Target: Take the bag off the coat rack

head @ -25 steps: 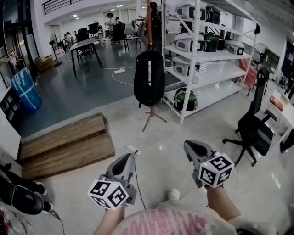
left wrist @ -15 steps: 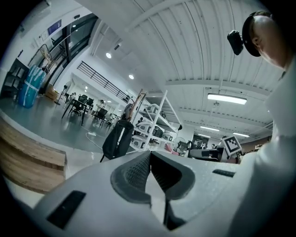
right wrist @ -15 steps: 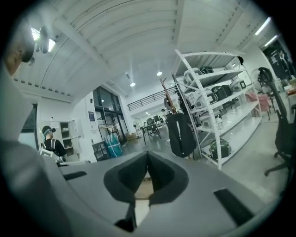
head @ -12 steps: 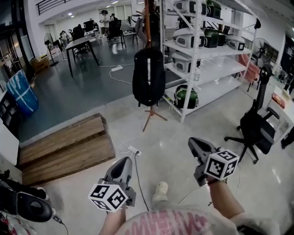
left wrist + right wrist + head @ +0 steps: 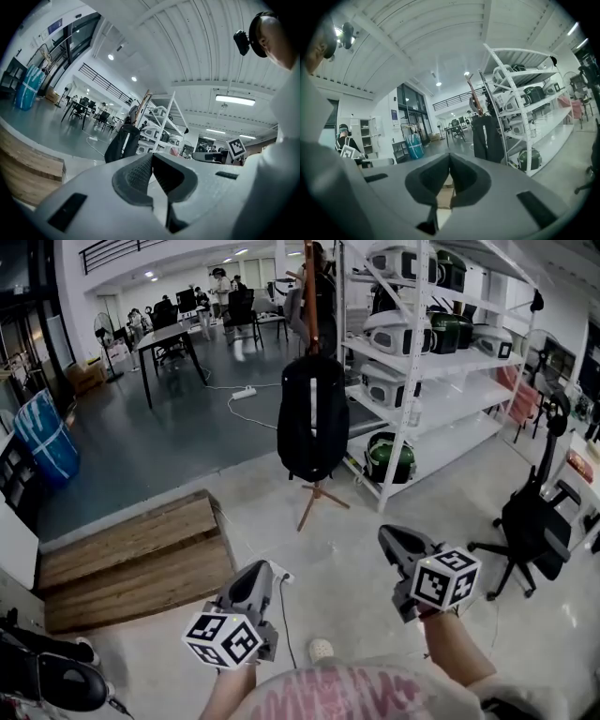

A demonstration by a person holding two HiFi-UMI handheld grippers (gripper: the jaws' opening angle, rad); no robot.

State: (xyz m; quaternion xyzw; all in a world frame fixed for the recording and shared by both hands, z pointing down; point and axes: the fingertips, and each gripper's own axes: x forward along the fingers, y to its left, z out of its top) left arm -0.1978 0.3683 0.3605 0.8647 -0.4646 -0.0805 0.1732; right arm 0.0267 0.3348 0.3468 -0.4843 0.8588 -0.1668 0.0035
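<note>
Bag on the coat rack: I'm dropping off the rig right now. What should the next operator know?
Grippers: the left claw is shut and empty, held low in front of the body. The right claw is also shut and empty. Neither touches anything.
Things: the black bag hangs on the coat rack, beside the white shelving. Open floor lies between it and both claws.
Done: nothing on the bag yet.
Left: close in, open a claw, grip the bag and lift it clear of the rack.
</note>
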